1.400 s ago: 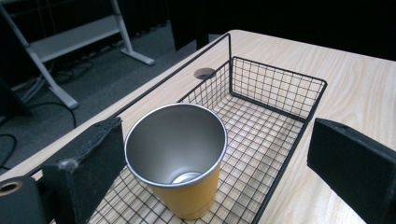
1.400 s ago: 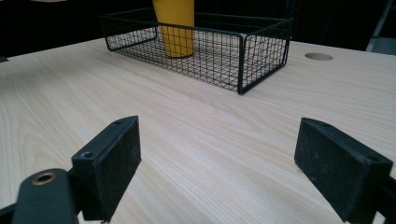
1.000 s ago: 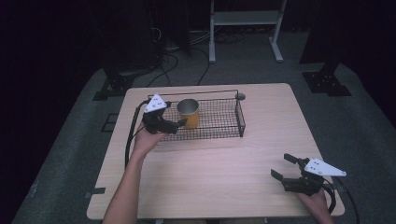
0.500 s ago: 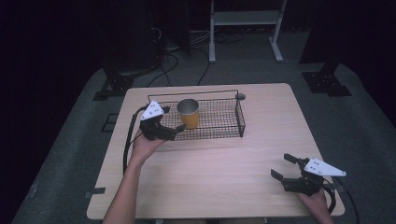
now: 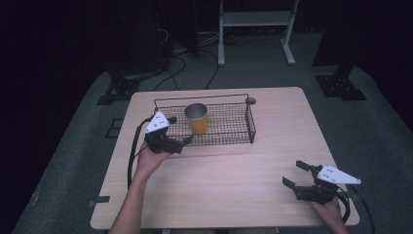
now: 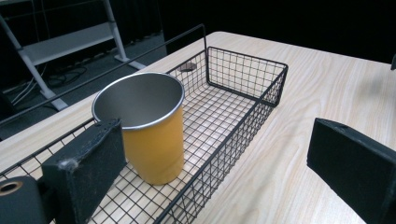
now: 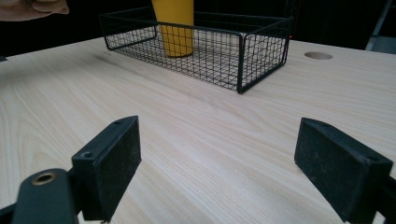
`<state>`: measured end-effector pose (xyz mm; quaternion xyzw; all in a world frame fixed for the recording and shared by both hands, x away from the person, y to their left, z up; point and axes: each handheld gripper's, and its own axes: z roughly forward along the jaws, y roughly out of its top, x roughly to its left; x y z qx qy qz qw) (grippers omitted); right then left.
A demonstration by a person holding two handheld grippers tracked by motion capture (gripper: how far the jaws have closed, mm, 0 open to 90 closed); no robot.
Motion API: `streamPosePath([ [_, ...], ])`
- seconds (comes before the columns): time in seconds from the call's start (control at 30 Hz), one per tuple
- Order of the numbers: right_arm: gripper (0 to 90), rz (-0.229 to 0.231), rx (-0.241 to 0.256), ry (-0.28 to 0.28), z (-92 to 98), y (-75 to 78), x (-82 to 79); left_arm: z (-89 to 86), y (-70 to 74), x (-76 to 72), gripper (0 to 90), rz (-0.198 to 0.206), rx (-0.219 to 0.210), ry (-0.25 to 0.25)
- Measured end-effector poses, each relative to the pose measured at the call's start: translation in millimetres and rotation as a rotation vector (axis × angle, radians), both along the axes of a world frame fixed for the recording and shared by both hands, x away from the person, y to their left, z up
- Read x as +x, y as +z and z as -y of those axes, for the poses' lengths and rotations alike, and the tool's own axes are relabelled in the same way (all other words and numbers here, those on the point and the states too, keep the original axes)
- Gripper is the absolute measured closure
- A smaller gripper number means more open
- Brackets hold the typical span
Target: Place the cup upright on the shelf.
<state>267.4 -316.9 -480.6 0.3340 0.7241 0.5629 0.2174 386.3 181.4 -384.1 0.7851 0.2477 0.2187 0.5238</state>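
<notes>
We hold the left hand-held gripper [image 5: 181,142] at the wire basket [image 5: 243,127]'s near-left corner, jaws apart and empty, one jaw over the basket floor just beside the yellow cup [image 5: 197,118], the other outside the front wall. The cup stands upright in the basket's left end, toward the bench [image 5: 234,170]'s far edge. Our right hand-held gripper [image 5: 295,175] rests open by the near-right corner. We judge that closing now could clamp the wire wall and drag the basket, or knock the cup over.

White metal stand [image 5: 255,19], floor cables [image 5: 192,48].
</notes>
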Motion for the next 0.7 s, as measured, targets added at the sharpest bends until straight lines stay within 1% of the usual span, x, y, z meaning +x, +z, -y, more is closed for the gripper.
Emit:
streamPosePath([
  [0.23,13.6,-0.001,0.0,0.0,0.0,0.0,0.0,-2.2,-2.6,-6.1,3.5,0.001,-0.004,-0.001],
  [0.33,13.6,0.0,-0.001,0.0,-0.1,0.0,0.0,-2.7,-3.8,-9.2,3.5,-0.004,-0.008,-0.003],
  [0.37,13.6,-0.001,-0.001,-0.001,-0.1,0.0,0.0,-2.8,-4.5,-12.5,3.5,0.007,-0.011,-0.001],
  [0.6,13.6,-0.001,-0.002,-0.001,-0.2,0.0,0.0,-4.0,-7.5,-20.1,3.5,0.011,-0.019,-0.003],
  [0.67,13.6,-0.002,-0.002,-0.001,-0.2,0.0,-0.1,-4.4,-8.7,-22.0,3.5,0.004,-0.018,-0.002],
  [0.7,13.6,-0.002,-0.002,-0.002,-0.3,0.0,0.0,-5.6,-9.9,-24.8,3.5,0.011,-0.021,0.0],
])
